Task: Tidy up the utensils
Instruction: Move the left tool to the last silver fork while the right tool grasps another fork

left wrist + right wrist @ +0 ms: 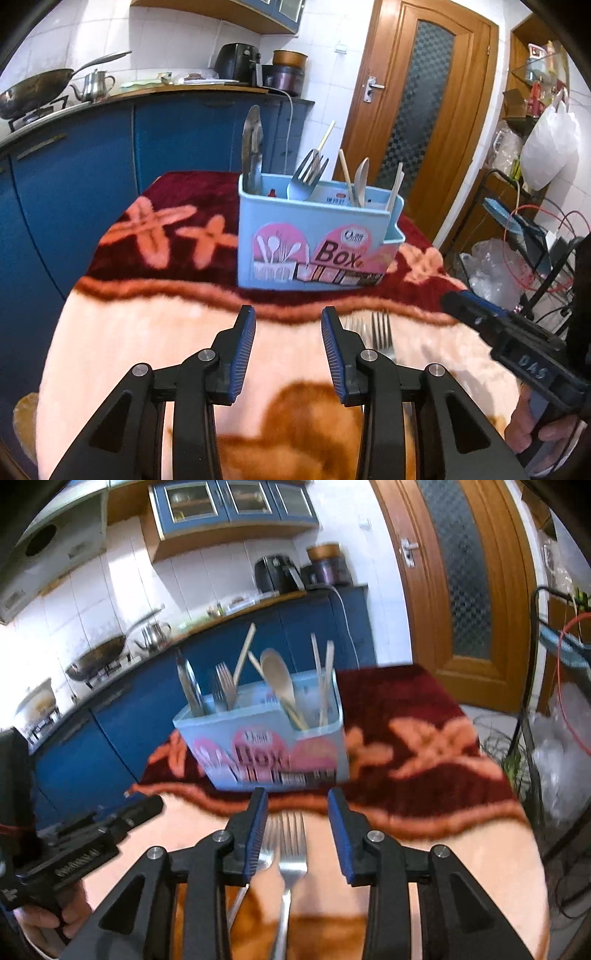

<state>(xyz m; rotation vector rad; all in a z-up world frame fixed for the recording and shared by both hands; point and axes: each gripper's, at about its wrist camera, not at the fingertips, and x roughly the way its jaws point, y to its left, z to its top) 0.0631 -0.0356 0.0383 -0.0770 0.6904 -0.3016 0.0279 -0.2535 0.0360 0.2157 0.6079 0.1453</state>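
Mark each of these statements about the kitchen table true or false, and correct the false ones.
1. Two forks lie on the blanket. True.
2. The blue box is empty. False: it holds a fork, a wooden spoon and chopsticks.
3. The right gripper grips a fork. False: its jaws stand open, the forks lying between and below them.
4. The left gripper holds nothing. True.
5. The box lies tipped on its side. False: it stands upright.

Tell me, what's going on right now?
Left gripper open, empty. Right gripper open over two forks on the blanket. Blue utensil box ahead, partly filled. Nothing blocking.
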